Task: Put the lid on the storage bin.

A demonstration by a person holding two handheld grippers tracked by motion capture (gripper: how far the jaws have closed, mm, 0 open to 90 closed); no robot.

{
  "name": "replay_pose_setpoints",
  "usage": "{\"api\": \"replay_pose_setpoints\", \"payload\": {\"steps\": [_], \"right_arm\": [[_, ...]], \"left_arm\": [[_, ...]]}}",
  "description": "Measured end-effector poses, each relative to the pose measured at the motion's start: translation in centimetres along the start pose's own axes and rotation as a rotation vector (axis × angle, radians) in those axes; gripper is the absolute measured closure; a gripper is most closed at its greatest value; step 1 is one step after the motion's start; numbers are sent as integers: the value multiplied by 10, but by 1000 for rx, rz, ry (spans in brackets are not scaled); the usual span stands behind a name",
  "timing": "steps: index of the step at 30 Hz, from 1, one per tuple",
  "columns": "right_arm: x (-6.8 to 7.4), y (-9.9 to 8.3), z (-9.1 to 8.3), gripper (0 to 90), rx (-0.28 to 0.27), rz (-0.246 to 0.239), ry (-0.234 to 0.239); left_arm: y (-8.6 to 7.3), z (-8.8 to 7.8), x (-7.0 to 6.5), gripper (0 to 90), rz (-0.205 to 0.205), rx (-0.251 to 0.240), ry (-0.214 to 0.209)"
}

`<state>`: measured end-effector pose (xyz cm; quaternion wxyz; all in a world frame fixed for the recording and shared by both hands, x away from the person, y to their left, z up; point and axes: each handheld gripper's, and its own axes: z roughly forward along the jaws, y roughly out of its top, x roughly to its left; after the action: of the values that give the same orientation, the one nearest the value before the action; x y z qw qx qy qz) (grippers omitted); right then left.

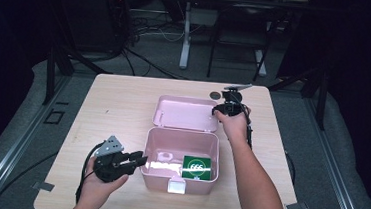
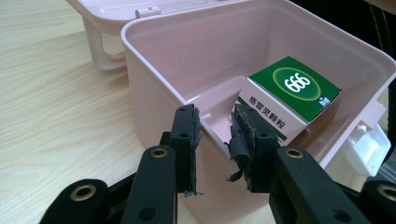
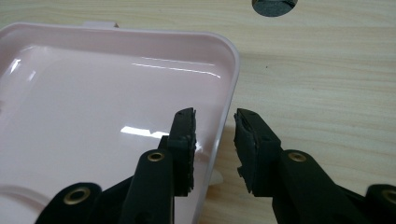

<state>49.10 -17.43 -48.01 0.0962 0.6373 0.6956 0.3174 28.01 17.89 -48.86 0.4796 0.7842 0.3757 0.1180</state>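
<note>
Down at our near left, the left gripper (image 1: 140, 159) sits low over the tabletop (image 1: 118, 104), its jaws parted by a narrow gap and straddling the left wall of the pink box (image 1: 152, 152). From the left gripper view we see one pad outside that wall and the other inside, with nothing pinched between them. Just past those pads, inside the box, a green carton (image 2: 290, 100) marked 666 leans tilted against the far side; from above we find it in the box's right half, towards the front. A white latch (image 1: 176, 186) sticks out from the box's front wall.

Further out, our right gripper (image 1: 219, 110) reaches the right edge of the open pink lid (image 1: 183, 113), which lies flat behind the box. Its jaws are also slightly apart, one over the lid's inside, one over bare wood, the rim between them, ungripped. Beyond it, a small dark round hole (image 1: 216, 95) shows in the tabletop.
</note>
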Motion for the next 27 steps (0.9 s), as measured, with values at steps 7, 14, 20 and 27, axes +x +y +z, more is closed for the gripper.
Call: {"api": "replay_pose_setpoints", "payload": {"steps": [7, 14, 20, 27], "right_arm": [[0, 0, 4, 728, -3, 5, -1], [2, 1, 7, 791, 13, 19, -21], [1, 1, 5, 805, 14, 36, -18], [5, 1, 0, 824, -18, 30, -36]], "left_arm": [[0, 0, 0, 702, 0, 1, -1], [0, 0, 1, 703, -2, -3, -3], [0, 0, 1, 704, -3, -2, -2], [0, 0, 1, 704, -3, -2, -2]]}}
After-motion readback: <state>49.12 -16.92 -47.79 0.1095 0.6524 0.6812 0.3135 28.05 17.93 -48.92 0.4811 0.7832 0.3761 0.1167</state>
